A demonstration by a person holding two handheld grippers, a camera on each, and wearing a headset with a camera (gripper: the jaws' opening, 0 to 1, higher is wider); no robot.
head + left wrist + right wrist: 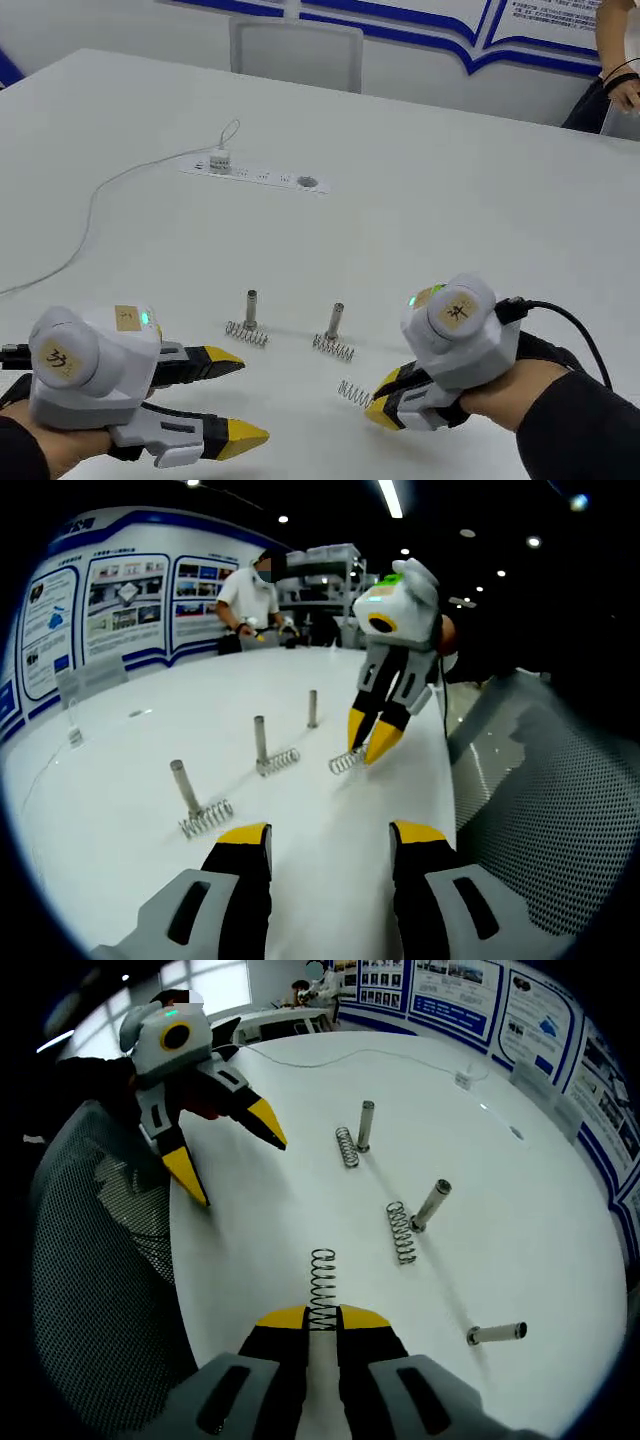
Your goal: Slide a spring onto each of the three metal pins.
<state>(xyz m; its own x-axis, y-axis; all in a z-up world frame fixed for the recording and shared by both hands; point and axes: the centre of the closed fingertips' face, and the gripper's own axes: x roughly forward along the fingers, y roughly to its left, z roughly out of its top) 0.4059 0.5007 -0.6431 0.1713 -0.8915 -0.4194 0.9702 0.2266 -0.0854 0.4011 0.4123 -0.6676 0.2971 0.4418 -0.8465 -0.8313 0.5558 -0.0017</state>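
Jutting from tips of right hand-held gripper (322,1320), 1 spring (322,1278).

Office-like lab: white worktable (450,200), blue-trimmed wall posters (130,590), mesh chair (100,1290), ceiling lights (392,495).

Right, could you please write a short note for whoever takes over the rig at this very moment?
Left gripper: open, holding nothing, low over the table near its front edge.
Right gripper: shut on one end of the held spring, which points ahead of the jaws.
Pins: near pin, middle pin and far pin stand upright in a row, all bare.
Springs: first loose spring lies at the near pin's base, second loose spring at the middle pin's base.
Done: one spring picked up.
Left: all three springs have yet to go onto the pins.
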